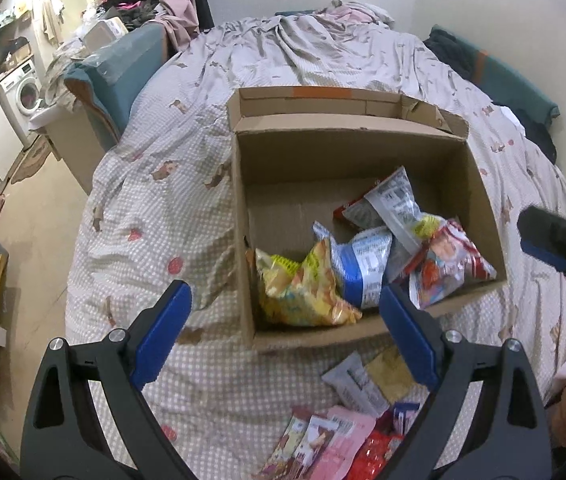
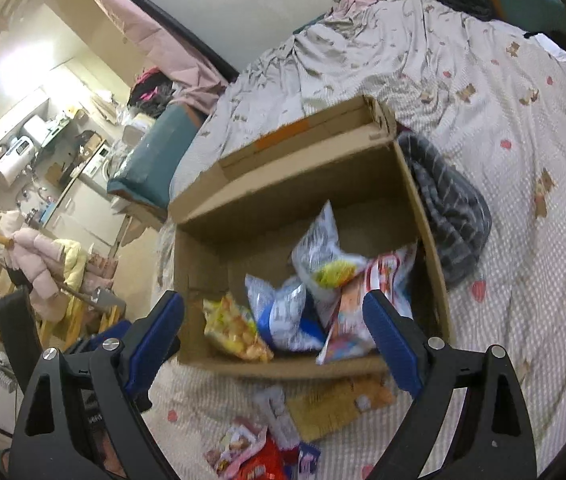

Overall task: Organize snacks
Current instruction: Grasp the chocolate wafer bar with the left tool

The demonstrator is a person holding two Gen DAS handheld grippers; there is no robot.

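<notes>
Loose snack packets (image 1: 347,432) are lying on the bed at its near edge, just below my left fingers (image 1: 283,332) and right fingers (image 2: 279,336), both standing apart and empty. Cardboard box (image 1: 243,216) beyond them is already holding several bags (image 1: 363,264). Best approach: I am judging one flat packet at a time, pinched by its edge. Nearest packets are cut off; labels unreadable.

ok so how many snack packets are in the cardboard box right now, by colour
yellow crinkly plastic packet: 1
blue and white plastic packet: 1
silver-white plastic packet with a yellow patch: 1
red and white plastic packet: 1
total: 4 clearly showing in the brown cardboard box; a red edge under the silver-white one may be a fifth
</notes>
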